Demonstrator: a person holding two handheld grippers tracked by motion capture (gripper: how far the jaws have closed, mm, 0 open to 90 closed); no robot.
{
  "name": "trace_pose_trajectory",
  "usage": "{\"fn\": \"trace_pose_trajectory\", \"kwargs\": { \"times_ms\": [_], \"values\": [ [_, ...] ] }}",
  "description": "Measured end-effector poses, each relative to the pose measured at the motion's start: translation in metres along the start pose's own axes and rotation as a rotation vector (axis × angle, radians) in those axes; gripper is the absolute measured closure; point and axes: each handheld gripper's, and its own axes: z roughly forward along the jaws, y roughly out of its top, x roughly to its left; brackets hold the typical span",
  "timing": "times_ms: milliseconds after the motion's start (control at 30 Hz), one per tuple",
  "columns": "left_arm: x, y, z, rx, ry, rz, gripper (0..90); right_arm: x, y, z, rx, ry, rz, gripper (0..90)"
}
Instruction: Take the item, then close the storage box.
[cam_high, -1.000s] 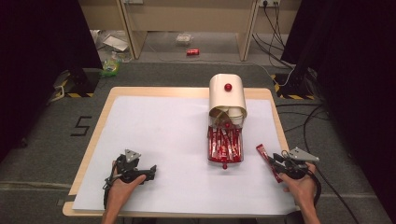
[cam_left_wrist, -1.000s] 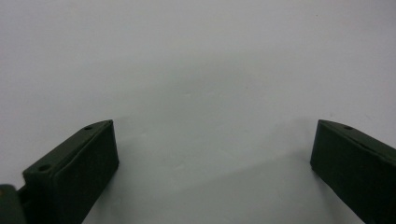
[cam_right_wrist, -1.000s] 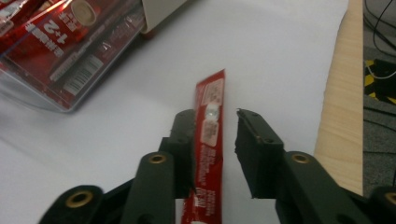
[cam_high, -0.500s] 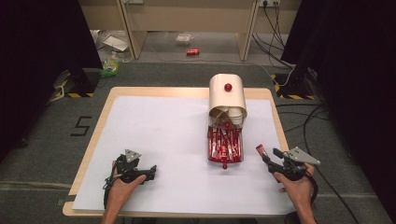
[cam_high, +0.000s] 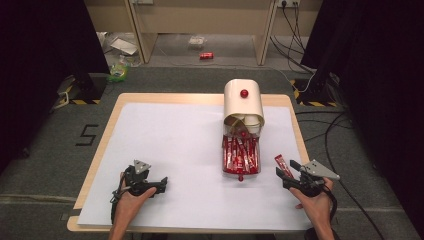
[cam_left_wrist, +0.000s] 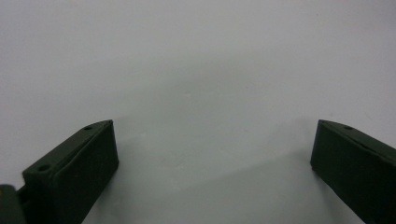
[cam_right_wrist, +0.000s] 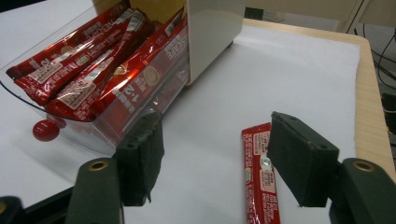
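A red packet (cam_right_wrist: 259, 175) lies flat on the white sheet (cam_high: 175, 145) that covers the desk (cam_high: 295, 125). It lies near the right edge of the sheet, a little to the right of the clear drawer (cam_high: 240, 167). In the right gripper view the packet lies between the two black jaws, close to the right one. The jaws do not press on it.

The right gripper (cam_high: 290, 172) has just been opening its jaws. They now stand wide apart with the packet between them, and the gripper holds nothing. A hand (cam_high: 315, 202) holds this gripper low over the sheet, at the near right corner of the desk.

The clear drawer is full of more red packets (cam_right_wrist: 98, 60). They lie side by side, and they are long and shiny. A small red knob (cam_right_wrist: 45, 129) sits on the front of the drawer. The drawer sticks out of a cream box (cam_high: 243, 105) with a round top. That box has a red knob (cam_high: 244, 93) too, seen in the high view.

The left gripper (cam_high: 157, 184) rests far away on the left side of the sheet, with a hand (cam_high: 131, 200) on it. Its jaws are open wide with just white sheet between them.
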Motion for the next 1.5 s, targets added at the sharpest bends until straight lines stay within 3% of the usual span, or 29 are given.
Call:
{"fn": "trace_pose_trajectory", "kwargs": {
  "times_ms": [333,633,1500],
  "values": [
    [0.0,0.0,0.0,0.001,0.001,0.001,0.1,0.009,0.0,-0.007,-0.042,0.019,0.003,33.6],
    [0.0,0.0,0.0,0.0,0.001,0.001,0.1,0.022,-0.003,-0.009,-0.031,0.072,-0.014,33.6],
    [0.0,0.0,0.0,-0.001,0.001,0.0,0.1,0.043,-0.004,0.005,0.023,0.134,-0.097,31.2]
  ]
}}
